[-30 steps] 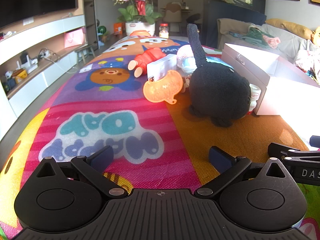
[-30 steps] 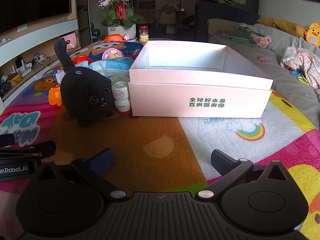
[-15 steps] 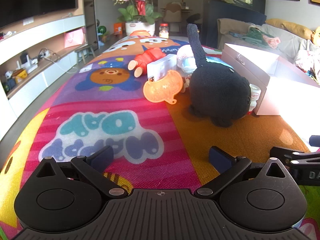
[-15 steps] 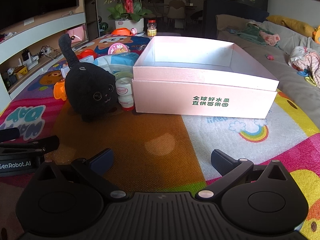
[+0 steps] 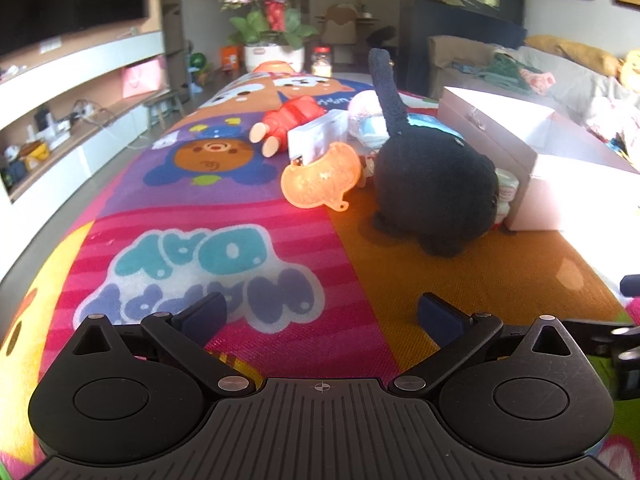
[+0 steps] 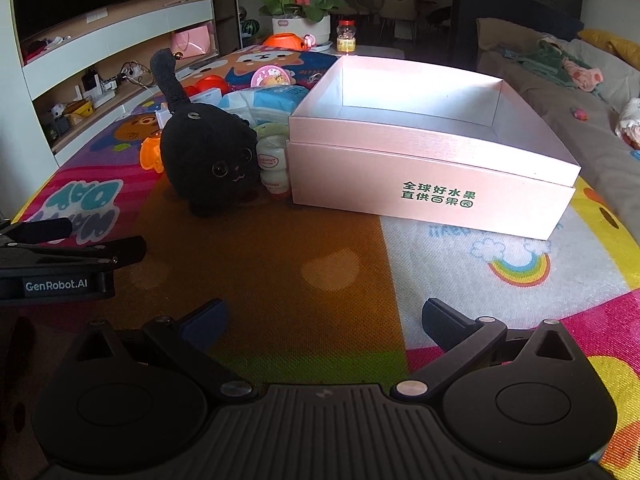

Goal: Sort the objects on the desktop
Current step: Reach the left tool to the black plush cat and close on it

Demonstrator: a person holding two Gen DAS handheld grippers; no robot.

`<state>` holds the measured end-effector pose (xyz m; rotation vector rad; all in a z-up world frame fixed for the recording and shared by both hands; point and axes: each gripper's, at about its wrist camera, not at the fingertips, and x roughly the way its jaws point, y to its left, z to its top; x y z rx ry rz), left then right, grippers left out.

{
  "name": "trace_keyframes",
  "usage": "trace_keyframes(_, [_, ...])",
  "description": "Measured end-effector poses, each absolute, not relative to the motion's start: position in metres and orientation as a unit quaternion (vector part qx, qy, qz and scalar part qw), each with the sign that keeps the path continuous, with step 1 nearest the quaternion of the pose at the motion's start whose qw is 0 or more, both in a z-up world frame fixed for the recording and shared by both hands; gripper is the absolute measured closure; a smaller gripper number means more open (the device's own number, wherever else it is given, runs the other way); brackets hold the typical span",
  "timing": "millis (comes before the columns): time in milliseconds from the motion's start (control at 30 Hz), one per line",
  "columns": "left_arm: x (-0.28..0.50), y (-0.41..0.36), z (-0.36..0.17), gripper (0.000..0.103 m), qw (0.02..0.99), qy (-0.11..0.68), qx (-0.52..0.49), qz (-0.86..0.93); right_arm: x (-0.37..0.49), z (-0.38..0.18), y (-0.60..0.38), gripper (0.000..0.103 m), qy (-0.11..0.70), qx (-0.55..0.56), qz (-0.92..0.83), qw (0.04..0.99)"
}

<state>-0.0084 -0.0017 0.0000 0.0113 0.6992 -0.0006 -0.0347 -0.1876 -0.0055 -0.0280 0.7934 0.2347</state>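
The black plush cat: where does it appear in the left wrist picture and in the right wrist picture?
Left wrist view: the black plush cat sits right of centre, seen from behind, tail up.
Right wrist view: the cat sits left of centre, its face toward the camera.
Shared landmark: the pink box, on the cat's right in both views, with a small white bottle between them.

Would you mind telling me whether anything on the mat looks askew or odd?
The red doll lies on its side, and the orange toy leans tilted against a white card. Nothing looks spilled or broken.
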Motion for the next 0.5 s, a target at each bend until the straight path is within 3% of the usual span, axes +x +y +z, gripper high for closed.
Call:
trace_keyframes(167, [-0.010, 0.003, 0.003, 0.000, 0.929, 0.365, 0.027, -0.043, -0.063, 0.038, -0.189, 0.000, 0.251, -0.090, 0.138, 0.954])
trace_keyframes(300, [-0.003, 0.007, 0.003, 0.000, 0.927, 0.368, 0.032, -0.068, -0.038, 0.071, -0.189, 0.000, 0.198, -0.057, 0.171, 0.964])
trace_keyframes(400, [0.000, 0.012, 0.003, 0.000, 0.931, 0.356, 0.020, -0.072, 0.007, 0.087, -0.177, 0.000, 0.196, -0.019, 0.165, 0.966])
trace_keyframes(500, [0.002, 0.015, 0.005, 0.000, 0.939, 0.338, 0.015, -0.067, 0.078, 0.100, -0.154, 0.000, 0.252, 0.002, 0.170, 0.953])
